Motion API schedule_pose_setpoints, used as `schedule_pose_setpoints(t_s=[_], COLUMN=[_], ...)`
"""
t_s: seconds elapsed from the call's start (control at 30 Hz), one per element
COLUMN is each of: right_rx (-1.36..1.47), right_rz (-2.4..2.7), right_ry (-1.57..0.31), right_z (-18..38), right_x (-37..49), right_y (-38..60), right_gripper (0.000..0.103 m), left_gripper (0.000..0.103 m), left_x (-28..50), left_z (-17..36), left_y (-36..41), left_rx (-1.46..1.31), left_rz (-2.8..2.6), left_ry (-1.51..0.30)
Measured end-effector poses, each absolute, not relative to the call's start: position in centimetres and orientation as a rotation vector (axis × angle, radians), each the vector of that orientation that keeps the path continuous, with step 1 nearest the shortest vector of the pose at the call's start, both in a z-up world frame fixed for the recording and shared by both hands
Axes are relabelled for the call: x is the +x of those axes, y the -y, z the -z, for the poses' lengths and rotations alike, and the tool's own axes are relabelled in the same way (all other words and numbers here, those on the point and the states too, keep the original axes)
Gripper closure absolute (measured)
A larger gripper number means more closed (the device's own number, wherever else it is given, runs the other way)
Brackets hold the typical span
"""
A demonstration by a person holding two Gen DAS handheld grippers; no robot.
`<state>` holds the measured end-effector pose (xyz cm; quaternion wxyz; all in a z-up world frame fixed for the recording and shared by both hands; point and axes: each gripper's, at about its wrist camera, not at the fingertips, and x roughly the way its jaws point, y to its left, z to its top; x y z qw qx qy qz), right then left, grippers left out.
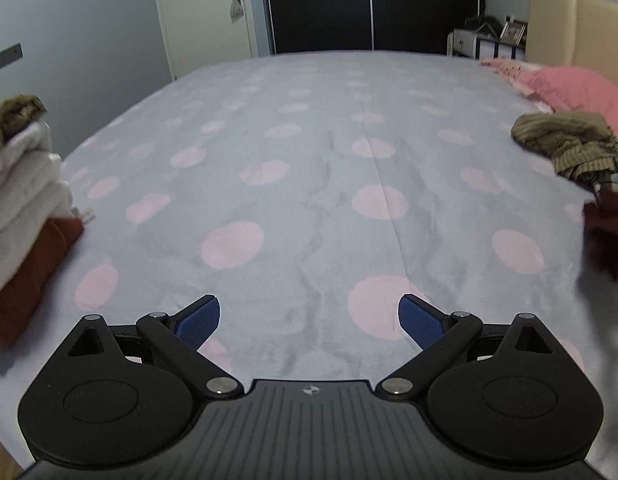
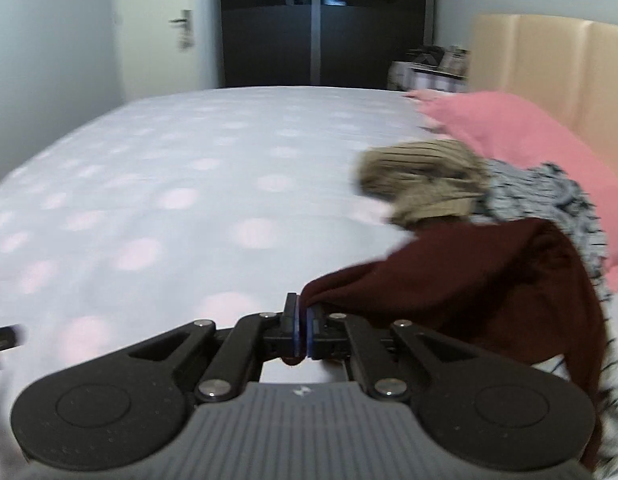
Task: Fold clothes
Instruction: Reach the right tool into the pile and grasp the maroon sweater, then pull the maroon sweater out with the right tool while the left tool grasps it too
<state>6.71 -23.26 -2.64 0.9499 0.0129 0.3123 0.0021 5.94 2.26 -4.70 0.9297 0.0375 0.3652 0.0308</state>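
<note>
Right now the right gripper [image 2: 303, 326] is clamped on a corner of one dark maroon garment [image 2: 481, 280], which trails back to a loose pile at the bed's right edge: an olive striped piece [image 2: 425, 182] and a black-and-white patterned one [image 2: 549, 196], possibly more beneath. The left gripper [image 1: 309, 322] hangs with fingers spread apart, holding nothing. At the bed's left edge sits one folded stack [image 1: 25, 184]. Between them the dotted bed [image 1: 309, 128] lies wide and bare.

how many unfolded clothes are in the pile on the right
3 visible: an olive striped garment farthest, a grey patterned garment beside the pink pillow, and a maroon garment clamped in the right gripper. More may be hidden.
</note>
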Motion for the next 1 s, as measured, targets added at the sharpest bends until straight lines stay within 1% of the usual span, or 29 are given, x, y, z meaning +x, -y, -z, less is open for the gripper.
schedule_pose_setpoints(t_s=[0.17,0.3,0.57,0.6,0.73,0.77,0.83,0.87,0.9,1.0], right_rx=[0.041,0.028,-0.01,-0.017,0.003,0.006,0.003,-0.004,-0.024,-0.074], right_rz=[-0.18,-0.299,-0.427,-0.427,-0.343,-0.332,-0.315,-0.312,-0.307,-0.268], right_ry=[-0.623,-0.632,-0.715,-0.728,-0.77,-0.776,-0.796,-0.803,-0.806,-0.817], right_z=[0.4,-0.2,0.5,0.6,0.7,0.8,0.8,0.7,0.7,0.7], right_x=[1.8,-2.1,-5.4,-5.5,-5.1,-5.2,-5.7,-5.8,-5.9,-5.5], right_y=[17.0,12.7,10.2,10.2,13.0,13.7,15.1,15.9,16.6,19.1], right_gripper=[0.099,0.099,0.098,0.094,0.09,0.087,0.078,0.067,0.062,0.061], left_gripper=[0.005,0.005,0.005,0.005,0.005,0.005,0.005,0.005,0.005,0.005], left_x=[4.0,2.6,1.7,1.6,1.2,1.1,1.0,0.9,0.8,1.1], left_z=[2.7,1.5,1.5,1.5,1.5,1.5,1.6,1.6,1.6,1.9], left_y=[-3.1,-3.8,-1.8,-1.5,-0.4,-0.1,0.4,0.7,1.0,3.0], left_rx=[0.082,0.099,0.135,0.14,0.16,0.164,0.174,0.179,0.184,0.18], left_rz=[-0.044,-0.039,0.043,0.054,0.097,0.108,0.13,0.14,0.151,0.214], left_ry=[-0.7,-0.671,-0.678,-0.679,-0.684,-0.685,-0.688,-0.689,-0.69,-0.696])
